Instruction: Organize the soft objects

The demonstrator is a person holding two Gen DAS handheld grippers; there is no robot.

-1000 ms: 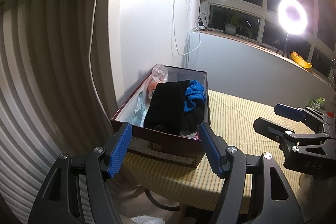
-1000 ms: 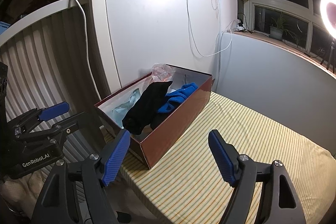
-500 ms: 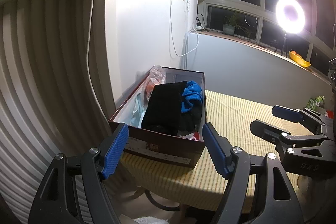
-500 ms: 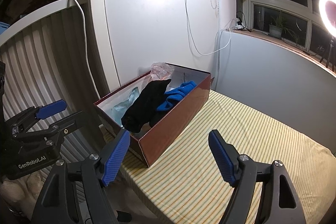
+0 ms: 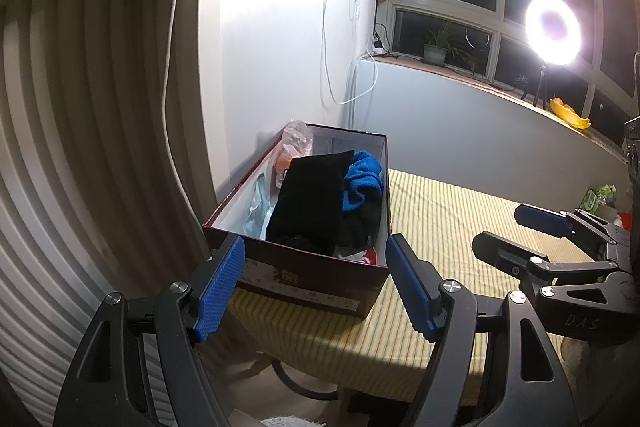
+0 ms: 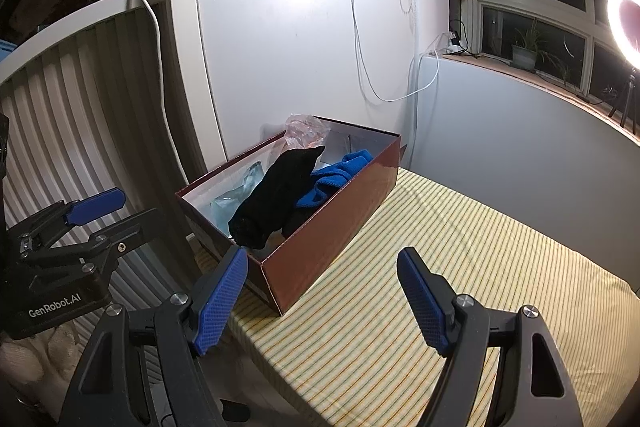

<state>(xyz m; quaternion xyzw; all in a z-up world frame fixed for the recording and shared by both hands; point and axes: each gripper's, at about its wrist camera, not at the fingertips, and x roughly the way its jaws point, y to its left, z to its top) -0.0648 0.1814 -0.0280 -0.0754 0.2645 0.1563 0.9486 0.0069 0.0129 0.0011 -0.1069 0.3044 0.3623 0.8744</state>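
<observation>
A dark red shoebox (image 5: 312, 279) (image 6: 332, 227) stands open on the near left corner of a table with a yellow striped cloth (image 5: 460, 227) (image 6: 440, 267). A black cloth (image 5: 312, 203) (image 6: 272, 199) lies in the box over a blue cloth (image 5: 362, 183) (image 6: 332, 179). A pale blue item (image 5: 256, 211) and a clear plastic bag (image 5: 294, 143) lie beside them. My left gripper (image 5: 314, 255) (image 6: 96, 211) hovers open just short of the box's near end, holding nothing. My right gripper (image 6: 322, 263) (image 5: 532, 223) hangs open and empty to the right of it.
A ribbed white panel (image 5: 80, 147) rises left of the table, and a white wall with hanging cables (image 5: 332, 67) stands behind the box. On the windowsill are a lit ring light (image 5: 554, 29), a potted plant (image 5: 436, 53) and a yellow item (image 5: 570, 117). A green packet (image 5: 598, 197) sits far right.
The left gripper's jaws stand slightly wider than a second ago. Its view has shifted a little. The right gripper and the box's contents look unchanged.
</observation>
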